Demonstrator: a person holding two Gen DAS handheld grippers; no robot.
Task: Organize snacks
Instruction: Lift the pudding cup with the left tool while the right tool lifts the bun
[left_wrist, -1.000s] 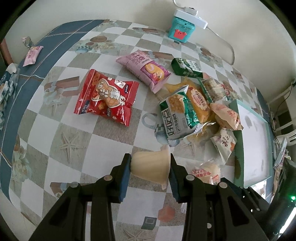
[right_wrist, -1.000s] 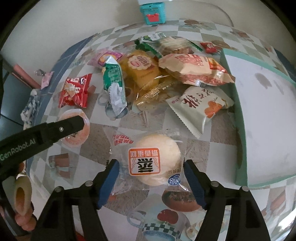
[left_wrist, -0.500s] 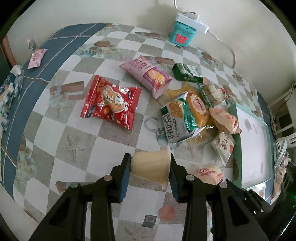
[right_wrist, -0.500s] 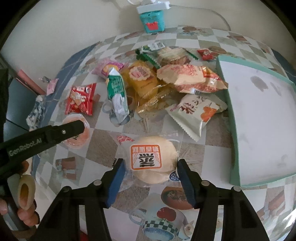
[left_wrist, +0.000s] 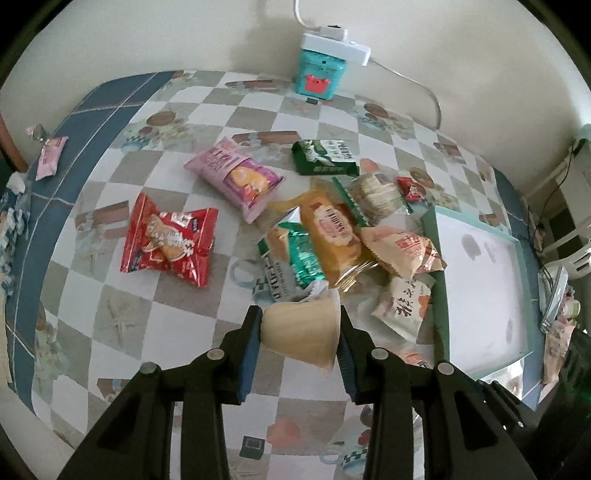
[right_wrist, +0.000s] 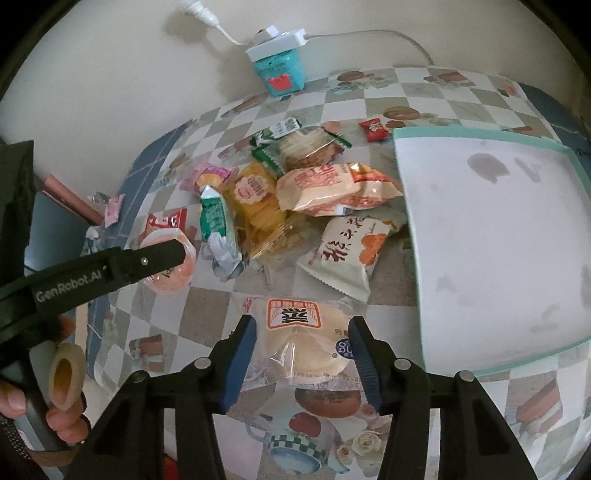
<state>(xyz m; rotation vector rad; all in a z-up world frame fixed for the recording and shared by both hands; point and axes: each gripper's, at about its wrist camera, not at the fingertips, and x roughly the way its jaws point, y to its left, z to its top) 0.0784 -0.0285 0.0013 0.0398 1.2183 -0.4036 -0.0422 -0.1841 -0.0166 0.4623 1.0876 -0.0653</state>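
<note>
My left gripper is shut on a cream jelly cup lying sideways between its blue pads, held above the checkered tablecloth. In the right wrist view the cup's orange lid shows beside a left finger. My right gripper has its jaws closing, and both pads press on a clear-wrapped round bun. A pile of snack packets lies just beyond it. A white tray with a teal rim sits to the right with nothing in it.
A red packet, a pink packet and a green packet lie apart from the pile. A teal box under a power strip stands by the wall. A hand grips the left handle.
The right jaws have drawn in onto the wrapped bun, and it has come up off the cloth. Both grippers have risen and pulled back; the cup stays held.
</note>
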